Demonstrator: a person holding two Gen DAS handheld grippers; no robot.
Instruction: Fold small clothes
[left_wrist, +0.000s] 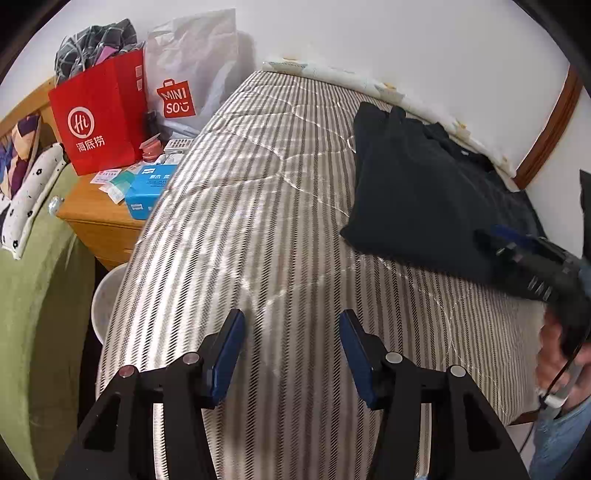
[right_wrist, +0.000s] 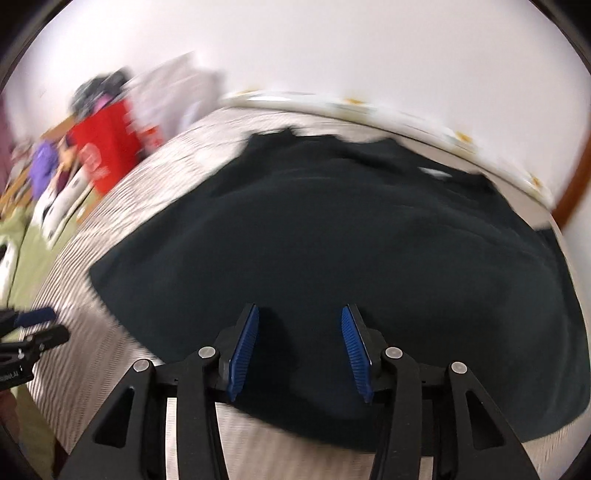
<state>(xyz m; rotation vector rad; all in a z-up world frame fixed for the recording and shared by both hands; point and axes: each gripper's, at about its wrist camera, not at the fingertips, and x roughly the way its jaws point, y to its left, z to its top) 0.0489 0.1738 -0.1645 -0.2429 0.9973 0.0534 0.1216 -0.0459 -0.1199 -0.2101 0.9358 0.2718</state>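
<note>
Left gripper (left_wrist: 291, 325) hangs partly spread and empty over the striped mattress (left_wrist: 258, 206); right gripper (right_wrist: 300, 325), jaws parted, grips nothing above the dark garment (right_wrist: 332, 240) lying on the mattress.

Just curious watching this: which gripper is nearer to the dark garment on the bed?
Right. The right gripper hangs open just over the dark garment; the left gripper hangs open over bare striped mattress, off to the garment's side.

Showing black angular linkage arms with silver pivot screws, ribbed blue pads (right_wrist: 243, 350) on both grippers; wearing blue jeans (left_wrist: 561, 443), thin black cable trailing.
</note>
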